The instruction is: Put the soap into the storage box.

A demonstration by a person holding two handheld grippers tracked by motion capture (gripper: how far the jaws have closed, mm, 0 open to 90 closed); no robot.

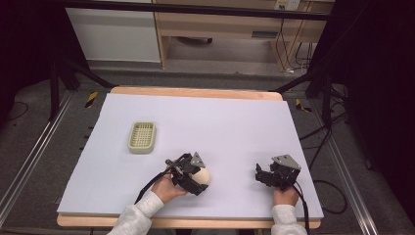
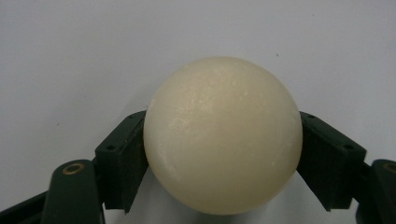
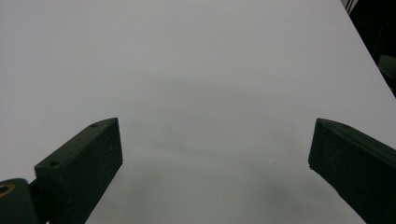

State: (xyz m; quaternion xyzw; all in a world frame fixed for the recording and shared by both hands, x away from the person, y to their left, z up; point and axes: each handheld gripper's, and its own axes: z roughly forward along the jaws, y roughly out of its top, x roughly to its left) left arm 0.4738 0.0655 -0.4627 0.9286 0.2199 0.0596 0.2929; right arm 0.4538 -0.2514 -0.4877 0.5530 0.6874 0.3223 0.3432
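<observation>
A cream-coloured ball (image 2: 223,135) rests on the white table sheet (image 1: 220,127), near the front edge and left of centre (image 1: 203,176). My left gripper (image 1: 199,179) is shut on it: the dark pads (image 2: 125,156) press against both of its sides. At the front right, my right gripper (image 1: 261,176) rests low over the sheet, pointing left. In the right gripper view its jaws stand wide apart, and between them (image 3: 215,154) is just bare sheet.
A pale yellow-green slotted basket (image 1: 142,137) sits on the sheet to the back left of the ball, with nothing in it. Cables trail from both grippers over the front edge. Dark frame legs and a floor rail flank the table.
</observation>
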